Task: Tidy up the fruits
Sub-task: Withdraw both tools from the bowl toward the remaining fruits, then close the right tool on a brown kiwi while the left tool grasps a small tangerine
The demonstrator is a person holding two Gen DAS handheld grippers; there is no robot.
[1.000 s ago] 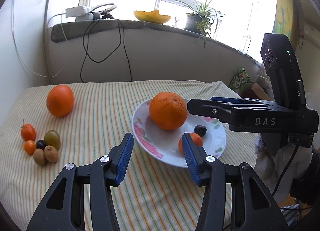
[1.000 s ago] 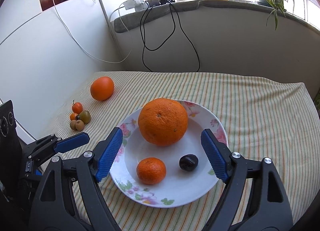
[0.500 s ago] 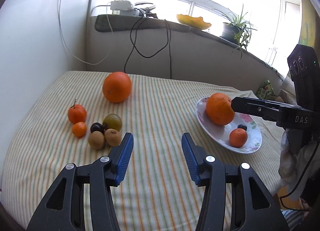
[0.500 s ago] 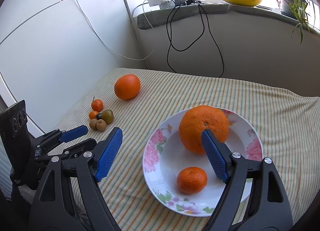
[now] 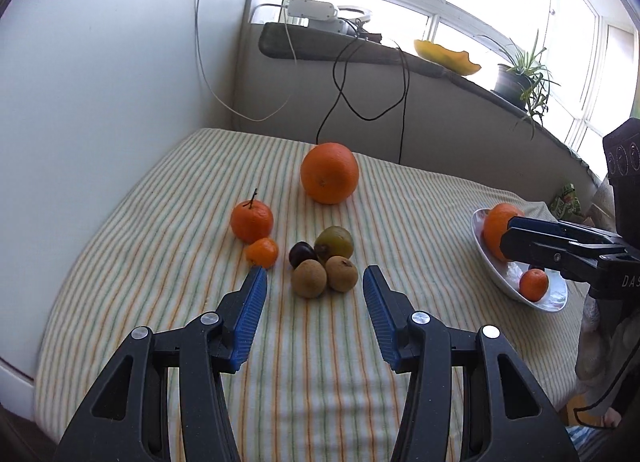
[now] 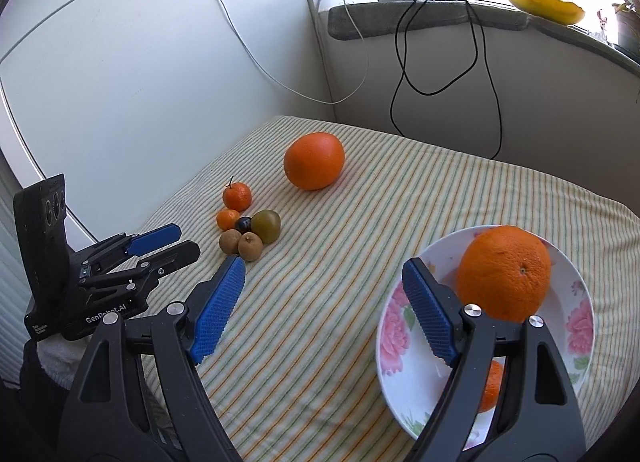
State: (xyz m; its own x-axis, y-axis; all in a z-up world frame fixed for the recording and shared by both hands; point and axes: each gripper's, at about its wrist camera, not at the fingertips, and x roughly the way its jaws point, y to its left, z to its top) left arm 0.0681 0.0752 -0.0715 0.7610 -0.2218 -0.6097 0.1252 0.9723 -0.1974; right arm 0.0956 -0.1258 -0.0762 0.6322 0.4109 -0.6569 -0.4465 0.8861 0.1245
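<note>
With both tools empty, judged as approach phase of next pick. Left gripper spread wide, unloaded, aimed at two brown kiwis just beyond fingertips; dark plum, green fruit, small tangerine and stemmed mandarin clustered behind, large orange farther back. Right gripper likewise spread, empty, beside flowered plate already carrying big orange and small one. Next move, likely: advance left tool, straddle single kiwi, close gently; neighbours touching, so risk of nudging them.
</note>
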